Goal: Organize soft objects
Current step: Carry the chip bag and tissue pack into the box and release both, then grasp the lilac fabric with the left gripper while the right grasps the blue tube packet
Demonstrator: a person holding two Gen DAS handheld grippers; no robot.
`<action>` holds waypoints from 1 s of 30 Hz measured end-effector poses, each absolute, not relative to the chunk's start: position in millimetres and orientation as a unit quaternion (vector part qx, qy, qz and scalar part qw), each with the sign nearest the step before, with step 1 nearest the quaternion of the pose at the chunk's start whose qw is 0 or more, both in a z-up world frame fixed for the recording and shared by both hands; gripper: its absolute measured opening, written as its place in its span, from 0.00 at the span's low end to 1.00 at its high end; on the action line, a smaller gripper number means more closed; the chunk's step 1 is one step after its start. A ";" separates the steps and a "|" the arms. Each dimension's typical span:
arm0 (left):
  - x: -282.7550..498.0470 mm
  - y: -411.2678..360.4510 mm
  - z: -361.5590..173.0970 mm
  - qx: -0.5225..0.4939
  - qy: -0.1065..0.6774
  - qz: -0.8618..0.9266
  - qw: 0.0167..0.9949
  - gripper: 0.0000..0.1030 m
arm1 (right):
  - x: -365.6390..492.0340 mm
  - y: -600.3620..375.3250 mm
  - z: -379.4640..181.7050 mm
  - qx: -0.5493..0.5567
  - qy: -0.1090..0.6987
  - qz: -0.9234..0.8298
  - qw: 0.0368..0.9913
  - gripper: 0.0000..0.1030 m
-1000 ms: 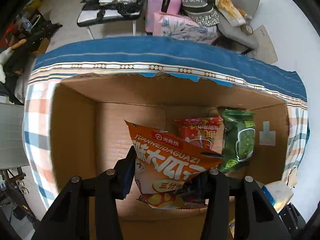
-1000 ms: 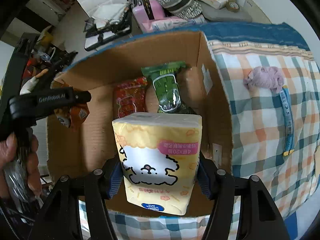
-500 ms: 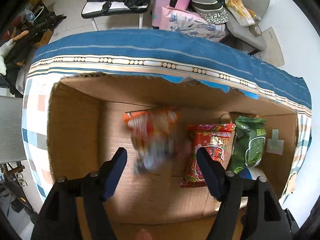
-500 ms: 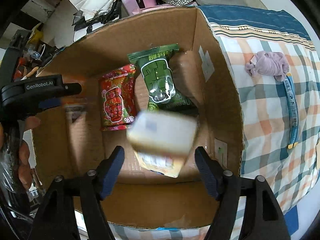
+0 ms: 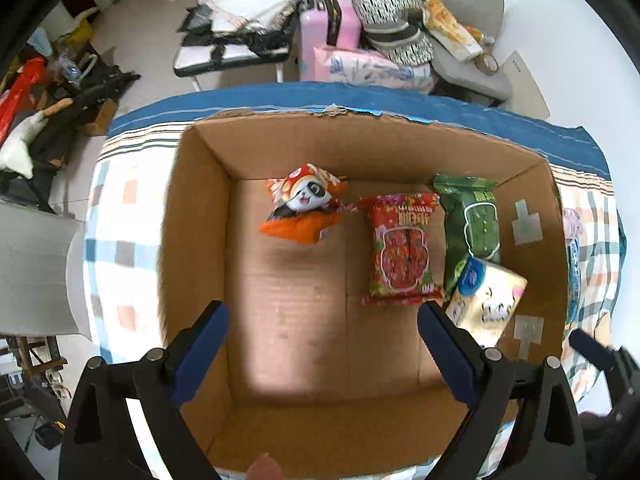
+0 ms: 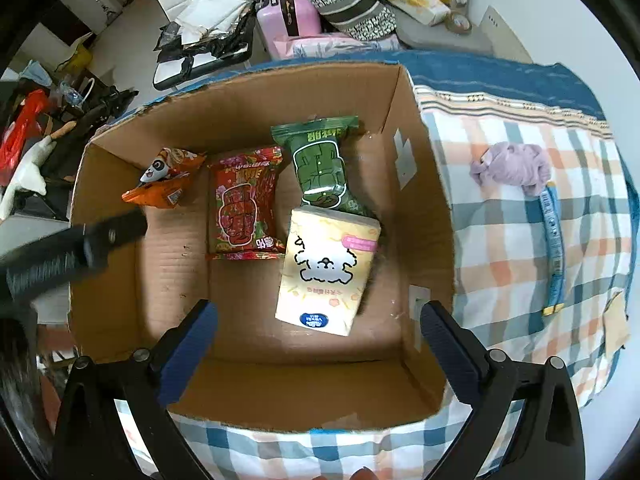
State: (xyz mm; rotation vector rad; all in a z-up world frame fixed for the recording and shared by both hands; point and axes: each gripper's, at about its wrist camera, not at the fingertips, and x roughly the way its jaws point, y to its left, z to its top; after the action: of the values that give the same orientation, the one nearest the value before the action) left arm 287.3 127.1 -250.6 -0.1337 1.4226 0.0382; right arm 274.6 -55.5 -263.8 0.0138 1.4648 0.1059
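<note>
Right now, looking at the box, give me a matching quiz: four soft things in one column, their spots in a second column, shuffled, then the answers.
Things:
1. orange bag
2. red bag
3. tissue pack
4. purple cloth

Spots:
A. flat in the box, between two other bags
B. outside the box, on the plaid cover
C. by the box's left wall
D. in the box, overlapping the green bag

Pairs: 1-C, 2-A, 3-D, 4-B
</note>
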 end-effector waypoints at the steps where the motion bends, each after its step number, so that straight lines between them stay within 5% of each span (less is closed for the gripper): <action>1: 281.5 126.9 -246.5 -0.062 0.648 0.019 0.759 0.93 | 271.9 -55.8 -259.8 0.003 0.665 0.048 0.745 1.00; 18: 194.6 116.8 -162.8 -0.058 0.576 0.055 0.813 0.93 | 212.6 -66.1 -175.6 -0.019 0.603 0.085 0.793 1.00; 30: 213.6 37.9 -127.6 -0.025 0.553 0.013 0.833 0.93 | 204.5 -140.6 -145.8 0.045 0.584 0.072 0.808 1.00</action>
State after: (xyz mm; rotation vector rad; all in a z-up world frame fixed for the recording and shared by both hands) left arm 213.6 37.9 -127.6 -0.0539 1.1714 0.0265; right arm 204.5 -140.6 -145.8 0.0969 1.2484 0.1540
